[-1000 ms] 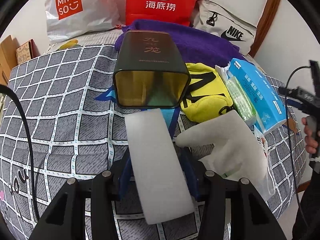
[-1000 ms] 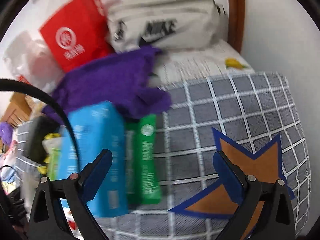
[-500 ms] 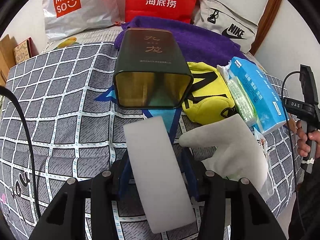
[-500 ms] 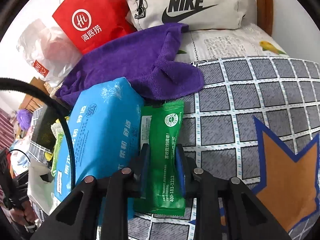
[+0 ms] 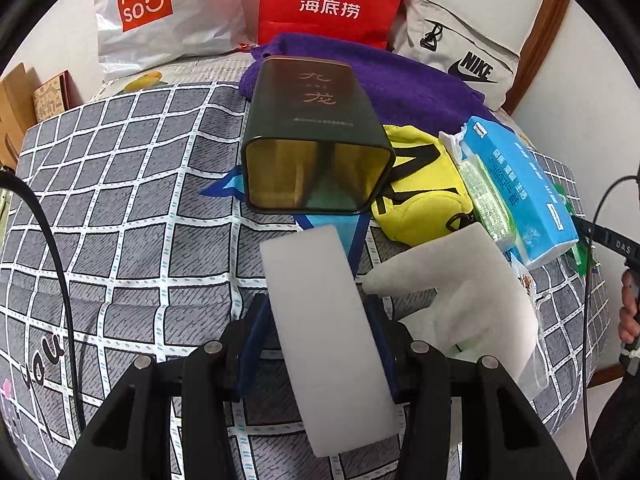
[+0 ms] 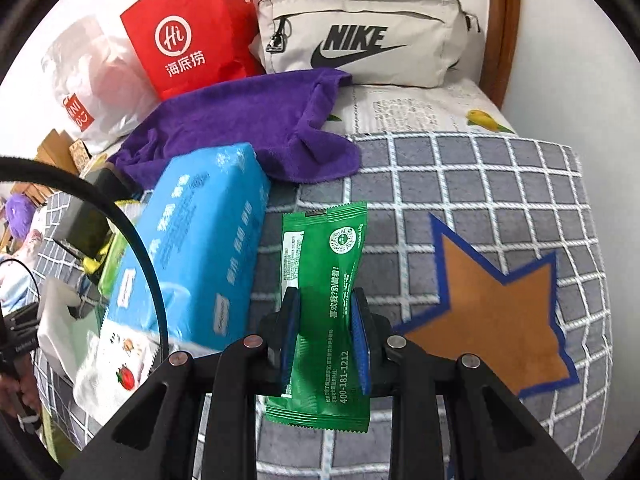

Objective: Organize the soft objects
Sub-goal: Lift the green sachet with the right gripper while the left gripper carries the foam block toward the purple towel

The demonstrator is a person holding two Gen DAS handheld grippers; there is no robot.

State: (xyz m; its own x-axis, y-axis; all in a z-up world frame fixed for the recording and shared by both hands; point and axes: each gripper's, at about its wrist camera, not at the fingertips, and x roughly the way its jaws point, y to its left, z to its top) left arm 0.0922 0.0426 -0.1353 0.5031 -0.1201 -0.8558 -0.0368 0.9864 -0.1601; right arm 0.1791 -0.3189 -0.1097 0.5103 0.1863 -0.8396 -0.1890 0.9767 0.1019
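My left gripper [image 5: 316, 312] is shut on a white foam block [image 5: 324, 332] and holds it above the checked bedspread, just in front of the open mouth of a dark tin [image 5: 316, 152] lying on its side. My right gripper [image 6: 325, 300] is shut on a green packet [image 6: 325, 312], lifted off the bed beside a blue tissue pack [image 6: 192, 248]. A brown star patch [image 6: 492, 312] lies to its right. The blue tissue pack also shows in the left wrist view [image 5: 520, 188].
A second white foam piece [image 5: 468, 292], a yellow pouch [image 5: 424, 192] and a purple towel [image 6: 256, 128] lie on the bed. A red bag [image 5: 332, 0], a Miniso bag [image 5: 160, 12] and a Nike bag [image 6: 360, 36] stand against the wall.
My right gripper went from open to shut on the green packet and lifted it off the bed. My left gripper holds the foam block in much the same place.
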